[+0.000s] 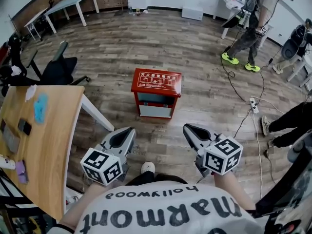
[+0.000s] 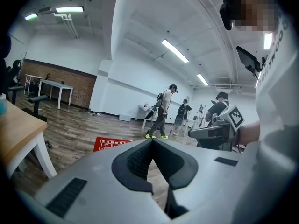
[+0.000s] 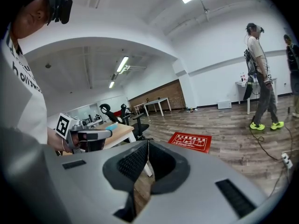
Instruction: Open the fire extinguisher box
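Fire extinguisher box (image 1: 156, 92) alone on floor (image 1: 195, 48), desk (image 1: 48, 145) well apart.

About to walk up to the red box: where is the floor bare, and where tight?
Bare floor lies on the near side of the fire extinguisher box, and beyond it. Crowded: the wooden table at left; power strip, cable and a bystander's shoe at right.

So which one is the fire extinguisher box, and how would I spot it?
Start from the open wood floor in the room's middle, just past the corner of the pale wooden desk. The box stands there alone, low and squarish. Its red body with white print on top sets it apart from the black chairs and white tables around it.
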Available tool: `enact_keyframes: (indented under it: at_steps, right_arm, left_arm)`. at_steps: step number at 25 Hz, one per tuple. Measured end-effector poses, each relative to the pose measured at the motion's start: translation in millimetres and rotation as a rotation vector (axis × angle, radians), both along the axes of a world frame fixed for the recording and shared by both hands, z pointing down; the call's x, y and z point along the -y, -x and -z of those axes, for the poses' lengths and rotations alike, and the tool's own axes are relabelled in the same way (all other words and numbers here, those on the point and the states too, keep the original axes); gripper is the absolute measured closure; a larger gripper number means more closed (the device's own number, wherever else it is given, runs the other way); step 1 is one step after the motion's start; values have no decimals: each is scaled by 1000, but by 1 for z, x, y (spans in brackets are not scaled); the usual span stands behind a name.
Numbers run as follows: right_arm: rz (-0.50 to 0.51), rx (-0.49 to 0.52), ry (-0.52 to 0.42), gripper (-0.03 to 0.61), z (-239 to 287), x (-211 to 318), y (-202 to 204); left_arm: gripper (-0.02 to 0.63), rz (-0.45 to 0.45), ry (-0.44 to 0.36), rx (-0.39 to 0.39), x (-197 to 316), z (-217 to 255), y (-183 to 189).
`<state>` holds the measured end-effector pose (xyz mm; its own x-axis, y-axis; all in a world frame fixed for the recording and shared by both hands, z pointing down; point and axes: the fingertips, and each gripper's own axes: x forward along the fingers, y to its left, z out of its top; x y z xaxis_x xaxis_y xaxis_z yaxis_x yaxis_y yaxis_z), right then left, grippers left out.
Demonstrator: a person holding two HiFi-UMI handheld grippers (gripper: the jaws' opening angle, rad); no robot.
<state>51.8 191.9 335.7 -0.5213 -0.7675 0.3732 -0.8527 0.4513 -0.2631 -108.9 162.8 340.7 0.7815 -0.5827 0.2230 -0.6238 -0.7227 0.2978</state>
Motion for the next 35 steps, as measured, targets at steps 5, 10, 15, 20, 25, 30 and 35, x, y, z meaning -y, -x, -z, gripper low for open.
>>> enact_keyframes:
  at_steps: [5, 10, 15, 20, 25, 30, 35]
  right_arm:
    - [-4, 4, 6, 568, -1, 23, 4]
    - [-25, 2, 14, 568, -1, 41, 4]
    - [-39, -1, 23, 568, -3, 57, 8]
    - [-47, -11, 30, 568, -3, 72, 14]
    - [-55, -21, 33, 568, -3, 86, 19]
    - [-82, -26, 36, 568, -6, 98, 18]
    - [-86, -38, 27, 568, -6, 107, 24]
  left_arm:
    - [607, -9, 5, -6, 26, 0, 2]
    - [607, -25, 6, -11, 48, 1, 2]
    - [607, -45, 13, -11, 67, -2, 4]
    - [607, -72, 16, -18, 87, -2, 3]
    - [607, -91, 16, -32, 107, -2, 2]
    - [607, -120, 17, -33, 120, -6, 0]
    - [607, -137, 11, -38, 133, -6, 3]
